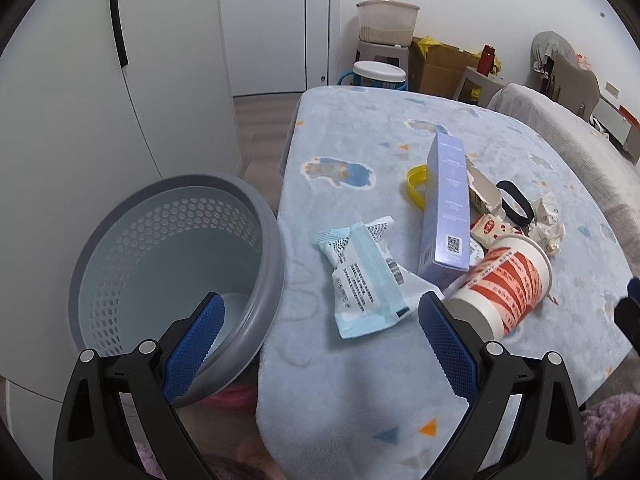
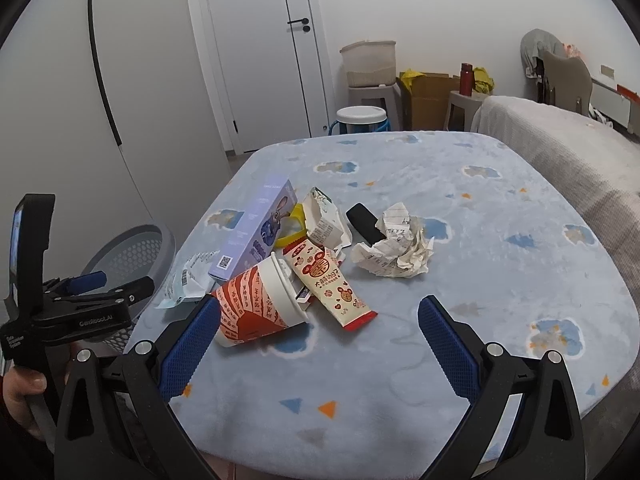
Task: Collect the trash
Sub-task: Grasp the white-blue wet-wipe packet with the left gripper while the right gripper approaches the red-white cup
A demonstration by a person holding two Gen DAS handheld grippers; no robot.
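Mostly clutter: tipped paper cup [image 2: 256, 304], purple box [image 2: 256, 236] and crumpled paper [image 2: 394, 246] heaped on blanket [image 2: 480, 280]; basket [image 1: 168, 264] beside it (left). Left gripper [image 1: 320, 340] and right gripper [image 2: 320, 340] hover, jaws spread, holding nothing.

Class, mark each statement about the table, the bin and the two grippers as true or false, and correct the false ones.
1. The paper cup stands upright. False: it lies on its side.
2. The bin holds a heap of rubbish. False: no rubbish shows inside it.
3. Both the left gripper and the right gripper have open jaws and hold nothing. True.
4. The crumpled paper lies on the blanket. True.
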